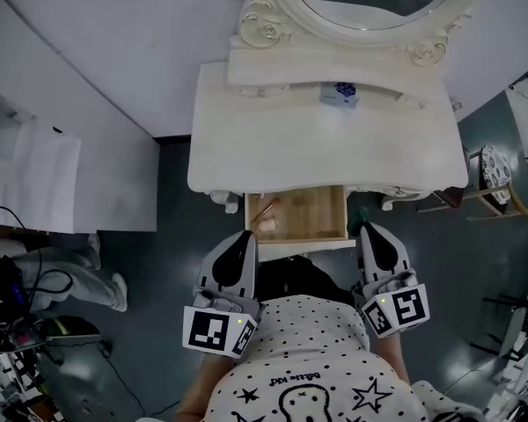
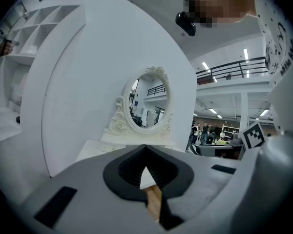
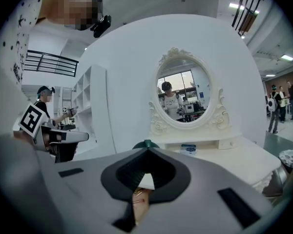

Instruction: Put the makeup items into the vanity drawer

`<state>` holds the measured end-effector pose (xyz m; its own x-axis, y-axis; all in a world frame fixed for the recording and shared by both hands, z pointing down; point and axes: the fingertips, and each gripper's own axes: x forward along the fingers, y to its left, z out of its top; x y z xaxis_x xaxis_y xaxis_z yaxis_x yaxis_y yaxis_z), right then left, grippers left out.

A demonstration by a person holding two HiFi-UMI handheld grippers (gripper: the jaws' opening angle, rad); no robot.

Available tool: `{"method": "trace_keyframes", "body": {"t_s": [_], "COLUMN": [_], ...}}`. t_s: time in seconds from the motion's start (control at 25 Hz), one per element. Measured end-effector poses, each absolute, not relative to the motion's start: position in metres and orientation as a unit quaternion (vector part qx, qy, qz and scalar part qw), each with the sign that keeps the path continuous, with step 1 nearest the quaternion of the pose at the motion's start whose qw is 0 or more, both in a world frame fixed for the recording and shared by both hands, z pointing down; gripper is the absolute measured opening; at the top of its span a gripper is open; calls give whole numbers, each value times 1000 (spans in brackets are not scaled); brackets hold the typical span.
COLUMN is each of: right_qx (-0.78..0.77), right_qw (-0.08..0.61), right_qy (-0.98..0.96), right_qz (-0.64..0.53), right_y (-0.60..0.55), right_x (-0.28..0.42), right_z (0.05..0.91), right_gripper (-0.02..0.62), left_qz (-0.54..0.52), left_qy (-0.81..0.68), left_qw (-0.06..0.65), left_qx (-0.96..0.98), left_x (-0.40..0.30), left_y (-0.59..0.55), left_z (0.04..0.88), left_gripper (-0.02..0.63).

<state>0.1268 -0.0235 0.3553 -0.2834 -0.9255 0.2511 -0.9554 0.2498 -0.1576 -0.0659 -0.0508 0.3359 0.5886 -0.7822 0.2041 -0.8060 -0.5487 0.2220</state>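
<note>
The left claw (image 1: 243, 238) and right claw (image 1: 370, 229) are both closed and empty, just short of the open drawer (image 1: 321, 214). The drawer holds makeup items (image 1: 266, 218) at its left end. One small box (image 1: 339, 93) stands on the desk (image 1: 246, 139), well apart. The likely next step is to reach forward, open a claw and grasp it.

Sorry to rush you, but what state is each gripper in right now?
Left gripper: closed, nothing held between its jaws.
Right gripper: closed, nothing held between its jaws.
</note>
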Motion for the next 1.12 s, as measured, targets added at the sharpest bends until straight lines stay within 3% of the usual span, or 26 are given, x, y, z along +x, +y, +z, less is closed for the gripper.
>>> {"method": "trace_keyframes", "body": {"t_s": [1.12], "right_qx": [588], "right_qw": [64], "right_qy": [-791], "right_qz": [157], "right_y": [1], "right_x": [118], "right_z": [367], "right_gripper": [8], "left_qz": [44], "left_qy": [-461], "left_qw": [150], "left_qx": [874], "left_x": [-59], "left_y": [-43], "left_z": [331], "left_gripper": [-3]}}
